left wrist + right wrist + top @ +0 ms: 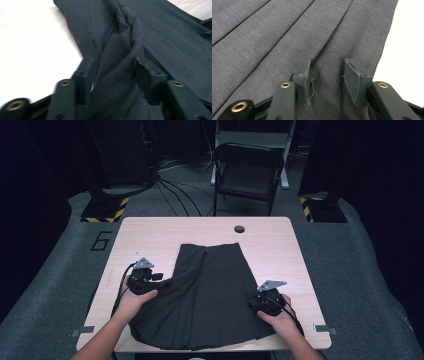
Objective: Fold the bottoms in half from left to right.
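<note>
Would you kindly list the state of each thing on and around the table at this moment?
Skirt: spread flat on the table, left edge bunched up.
Left gripper: open, a fold of cloth between its jaws.
Right gripper: open, jaws standing over flat cloth near the skirt's right edge.
Folding chair: unfolded, unoccupied.

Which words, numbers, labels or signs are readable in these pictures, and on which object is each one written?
"6": a large dark numeral on the grey floor covering, left of the table, at about.
The yellow and black striped plates on the floor carry warning stripes, no words.
The dark pleated skirt shows no readable label or brand in the high view or in the two gripper views.
</note>
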Tool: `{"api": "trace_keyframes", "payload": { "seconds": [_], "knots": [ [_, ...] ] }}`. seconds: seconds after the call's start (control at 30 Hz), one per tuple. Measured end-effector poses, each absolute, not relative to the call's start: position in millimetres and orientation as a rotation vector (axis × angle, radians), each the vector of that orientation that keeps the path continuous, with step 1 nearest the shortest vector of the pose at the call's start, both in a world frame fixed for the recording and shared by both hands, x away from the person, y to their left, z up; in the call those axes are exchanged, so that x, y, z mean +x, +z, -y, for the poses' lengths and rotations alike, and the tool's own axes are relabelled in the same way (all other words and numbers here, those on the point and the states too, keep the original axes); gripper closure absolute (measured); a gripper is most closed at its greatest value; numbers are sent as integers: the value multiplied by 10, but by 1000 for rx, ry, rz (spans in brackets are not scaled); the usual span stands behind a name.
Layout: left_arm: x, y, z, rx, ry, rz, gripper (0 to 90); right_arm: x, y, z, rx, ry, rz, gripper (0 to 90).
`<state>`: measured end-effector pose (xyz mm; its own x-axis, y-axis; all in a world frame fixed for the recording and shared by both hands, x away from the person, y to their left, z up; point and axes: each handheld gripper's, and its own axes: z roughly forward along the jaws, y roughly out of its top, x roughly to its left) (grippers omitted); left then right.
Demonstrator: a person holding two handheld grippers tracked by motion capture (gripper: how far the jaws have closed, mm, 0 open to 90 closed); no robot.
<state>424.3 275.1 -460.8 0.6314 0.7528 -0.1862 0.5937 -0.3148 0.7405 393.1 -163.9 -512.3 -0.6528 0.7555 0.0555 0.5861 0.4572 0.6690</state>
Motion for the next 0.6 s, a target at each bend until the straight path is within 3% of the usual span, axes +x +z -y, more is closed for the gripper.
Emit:
{"api": "trace_keyframes", "payload": {
  "seconds": [0.13, 0.23, 0.6],
  "knots": [
    [4216, -4598, -2739, 2064, 226, -1035, 738, 3933, -5122, 1641, 1159, 983, -2461, 563],
    [4205, -4534, -2703, 2063, 227, -1033, 853, 3934, -5122, 1642, 1159, 982, -2462, 563],
    [4155, -4203, -2424, 2101, 222, -924, 882, 3933, -5124, 1640, 1157, 983, -2457, 563]
  ]
}}
